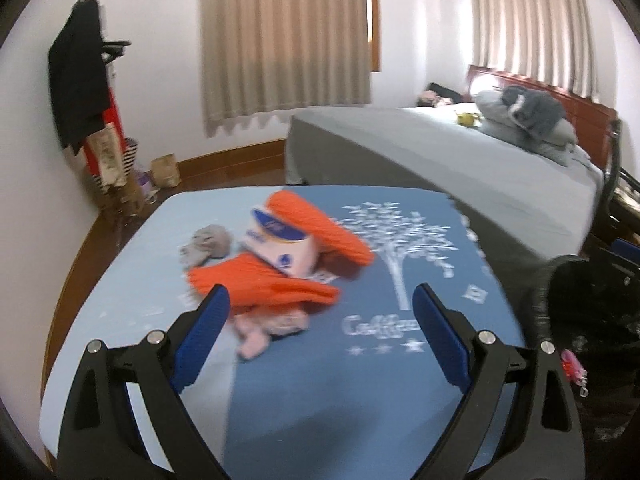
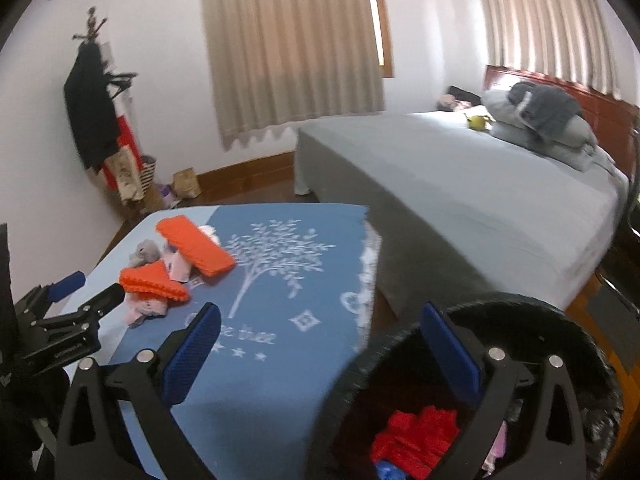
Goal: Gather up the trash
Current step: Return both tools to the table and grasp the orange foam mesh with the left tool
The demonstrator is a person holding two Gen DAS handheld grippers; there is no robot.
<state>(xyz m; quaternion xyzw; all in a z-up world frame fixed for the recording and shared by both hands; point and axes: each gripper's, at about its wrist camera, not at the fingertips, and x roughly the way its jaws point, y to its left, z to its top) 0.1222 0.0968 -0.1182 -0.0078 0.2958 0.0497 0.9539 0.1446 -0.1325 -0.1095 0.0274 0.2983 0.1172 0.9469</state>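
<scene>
Two orange pieces [image 1: 316, 228], differently angled

Left gripper [image 1: 320, 304] fingers spread, orange cloths [image 1: 264, 288], paper cup [image 1: 280, 248], blue table [image 1: 320, 392]

Trash pile [image 1: 276, 264] ahead of left gripper [image 1: 320, 308] is motion-blurred; pkg label unreadable. Pink scrap [image 1: 264, 328] partly under orange piece [image 1: 260, 284]. "Coff…" print [image 1: 380, 326] cut by right finger [image 1: 436, 336]. Bin [image 2: 472, 396] below right gripper [image 2: 320, 336]: bottom cut by frame edge, contents partly hidden behind finger [image 2: 452, 352]. Left gripper [image 2: 84, 288] body cut off at left edge.
</scene>
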